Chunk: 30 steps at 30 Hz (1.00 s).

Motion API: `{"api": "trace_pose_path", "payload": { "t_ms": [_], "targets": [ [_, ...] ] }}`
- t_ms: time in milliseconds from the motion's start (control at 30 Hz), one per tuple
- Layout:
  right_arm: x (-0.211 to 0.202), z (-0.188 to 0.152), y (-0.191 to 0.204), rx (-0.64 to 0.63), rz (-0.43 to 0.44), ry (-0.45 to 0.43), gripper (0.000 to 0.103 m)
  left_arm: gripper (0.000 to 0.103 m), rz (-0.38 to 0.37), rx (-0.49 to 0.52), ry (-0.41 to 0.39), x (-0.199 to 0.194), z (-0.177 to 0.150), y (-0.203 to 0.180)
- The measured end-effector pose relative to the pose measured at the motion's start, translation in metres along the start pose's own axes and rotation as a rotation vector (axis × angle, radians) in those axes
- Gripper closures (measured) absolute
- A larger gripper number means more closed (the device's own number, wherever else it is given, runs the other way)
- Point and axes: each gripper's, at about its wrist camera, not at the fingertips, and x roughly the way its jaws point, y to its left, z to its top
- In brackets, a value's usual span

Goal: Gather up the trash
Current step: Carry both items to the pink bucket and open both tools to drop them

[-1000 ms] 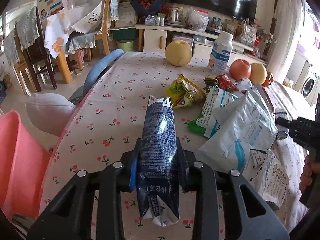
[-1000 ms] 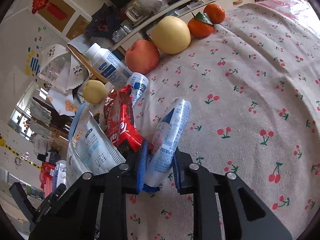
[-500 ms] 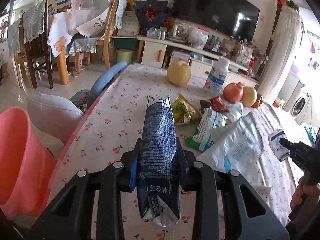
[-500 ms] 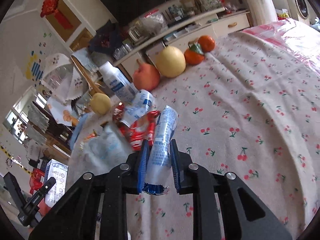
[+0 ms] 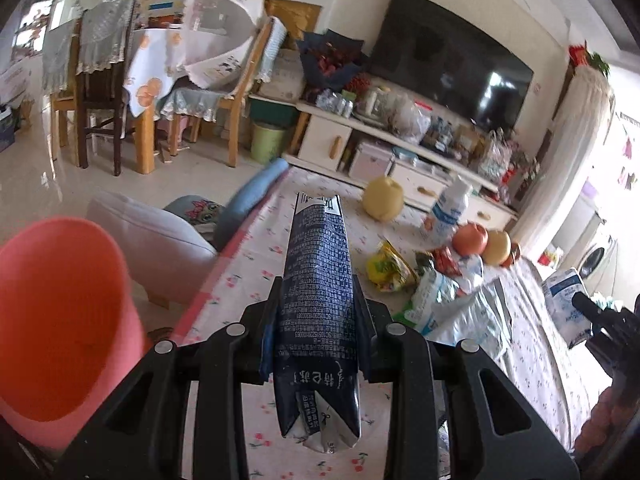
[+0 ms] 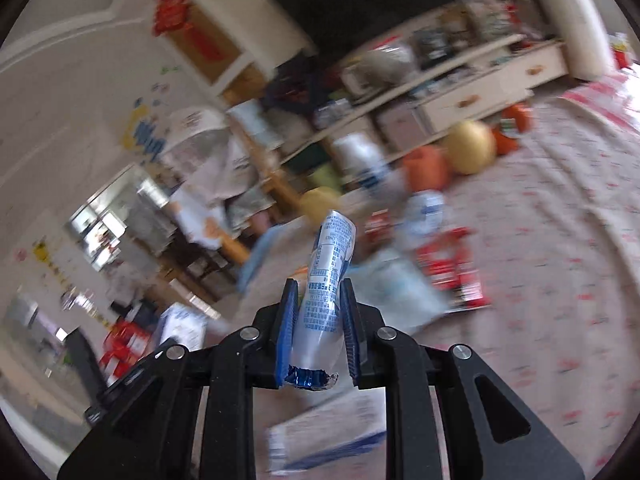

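A flattened dark blue carton (image 5: 318, 320) is held off the table (image 5: 240, 264). A crumpled white-and-blue wrapper (image 6: 324, 292) is likewise raised. More wrappers (image 5: 448, 300) are left lying there.

1. This is a home, a living and dining room in one.
2. A large dark TV (image 5: 452, 68) hangs on the wall over a long white cabinet (image 5: 400, 152) crowded with jars, bags and boxes.
3. A wooden dining table (image 5: 148, 68) with patterned cloths stands on the tiled floor, with wooden chairs (image 5: 96, 92) around it and a mesh food cover (image 5: 218, 32) on top.
4. The near surface (image 5: 248, 268) wears a cherry-print cloth and carries fruit (image 5: 383, 199), a bottle (image 5: 448, 210) and snack wrappers (image 5: 390, 268).
5. A washing machine (image 5: 596, 256) shows through a doorway at right.
6. Children's stickers (image 6: 148, 136) and a red paper ornament (image 6: 172, 10) decorate the walls.
7. A pink bin (image 5: 60, 320) and a green bin (image 5: 266, 142) stand on the floor.
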Motion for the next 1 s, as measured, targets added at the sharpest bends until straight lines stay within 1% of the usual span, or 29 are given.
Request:
{"api": "trace_pose_path", "payload": {
  "t_ms": [100, 133, 200, 267, 433, 600, 700, 800, 833, 867, 900, 933, 967, 1000],
  "targets": [
    [0.021, -0.009, 0.046, -0.044, 0.091, 0.048, 0.080, 0.070, 0.025, -0.038, -0.034, -0.011, 0.007, 0.018],
    [0.033, -0.013, 0.067, -0.062, 0.132, 0.074, 0.080, 0.070, 0.033, -0.047, -0.043, -0.015, 0.009, 0.023],
    [0.049, -0.021, 0.096, -0.086, 0.178, 0.108, 0.080, 0.070, 0.061, -0.074, -0.066, -0.023, 0.013, 0.038],
    [0.073, -0.033, 0.134, -0.126, 0.233, 0.157, 0.080, 0.070, 0.093, -0.103, -0.086, -0.031, 0.015, 0.055],
    [0.125, -0.065, 0.211, -0.220, 0.320, 0.262, 0.080, 0.070, 0.212, -0.176, -0.120, -0.045, 0.017, 0.101],
    [0.178, -0.097, 0.265, -0.255, 0.368, 0.345, 0.080, 0.070, 0.313, -0.275, -0.119, -0.050, 0.015, 0.154],
    [0.199, -0.113, 0.283, -0.251, 0.389, 0.387, 0.080, 0.070, 0.350, -0.331, -0.109, -0.051, 0.012, 0.178],
    [0.215, -0.128, 0.295, -0.296, 0.373, 0.409, 0.079, 0.070, 0.375, -0.384, -0.097, -0.049, 0.011, 0.197],
    [0.223, -0.135, 0.300, -0.309, 0.358, 0.430, 0.077, 0.069, 0.382, -0.398, -0.097, -0.049, 0.011, 0.201],
    [0.228, -0.140, 0.302, -0.320, 0.337, 0.442, 0.077, 0.056, 0.394, -0.413, -0.095, -0.049, 0.010, 0.206],
    [0.232, -0.144, 0.304, -0.334, 0.316, 0.449, 0.071, 0.040, 0.414, -0.435, -0.093, -0.048, 0.010, 0.210],
    [0.231, -0.149, 0.303, -0.344, 0.303, 0.451, 0.052, 0.033, 0.425, -0.443, -0.095, -0.050, 0.009, 0.213],
    [0.232, -0.152, 0.303, -0.354, 0.285, 0.448, 0.042, 0.025, 0.438, -0.447, -0.096, -0.050, 0.009, 0.215],
    [0.231, -0.153, 0.301, -0.362, 0.269, 0.436, 0.027, 0.023, 0.456, -0.448, -0.093, -0.050, 0.010, 0.215]
  ]
}}
